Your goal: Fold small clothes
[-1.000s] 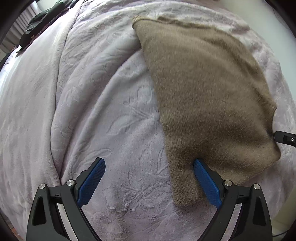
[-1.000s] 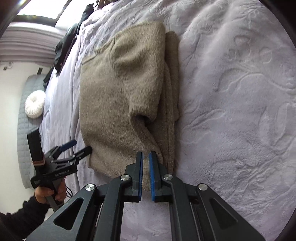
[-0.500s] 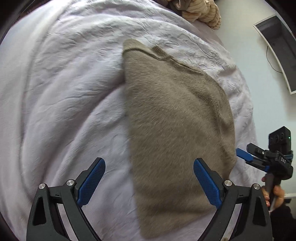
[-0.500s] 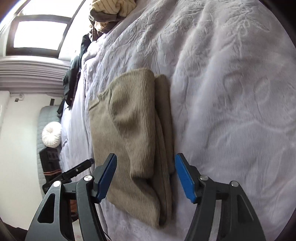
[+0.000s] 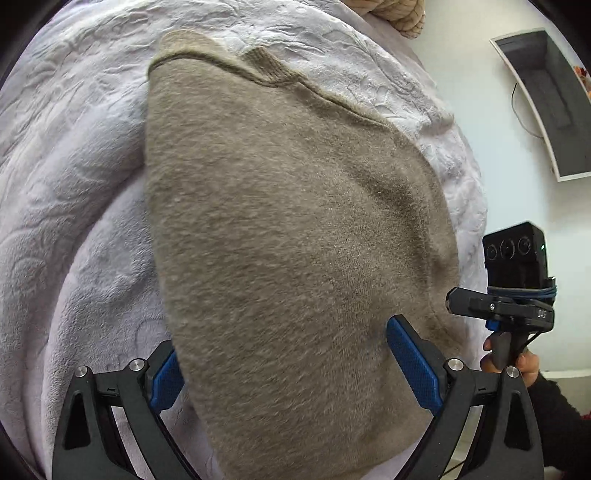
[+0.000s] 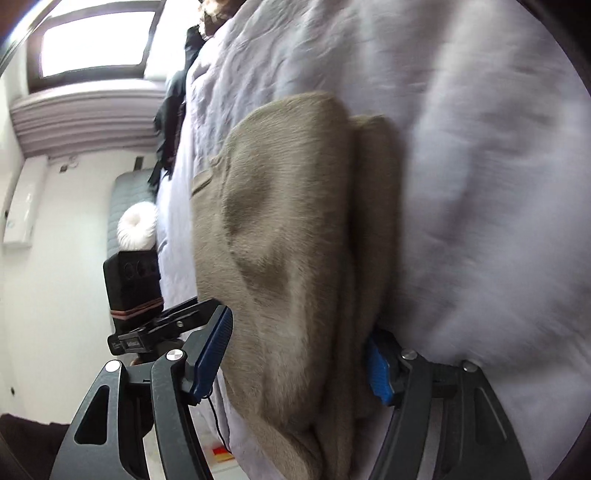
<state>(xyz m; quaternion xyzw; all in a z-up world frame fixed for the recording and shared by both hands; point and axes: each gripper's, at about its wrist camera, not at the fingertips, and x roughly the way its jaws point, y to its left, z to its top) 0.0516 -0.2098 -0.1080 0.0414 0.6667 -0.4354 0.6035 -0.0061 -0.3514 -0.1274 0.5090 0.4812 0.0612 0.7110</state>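
Note:
A folded tan fuzzy sweater lies on a pale lilac blanket. My left gripper is open, its blue pads straddling the sweater's near end; the left pad is partly under the fabric edge. In the right wrist view the same sweater shows its folded layers. My right gripper is open and straddles the sweater's near end, with the right pad tucked against the fold. Each gripper shows in the other's view: the right one, the left one.
The bed's blanket fills most of both views. Dark clothes lie at the far end, and a knitted item at the top. A white round cushion sits on a grey couch. A wall shelf hangs at right.
Both grippers have moved in close over the sweater's near end. The right gripper went from shut to open over the last second. The left gripper stayed open.

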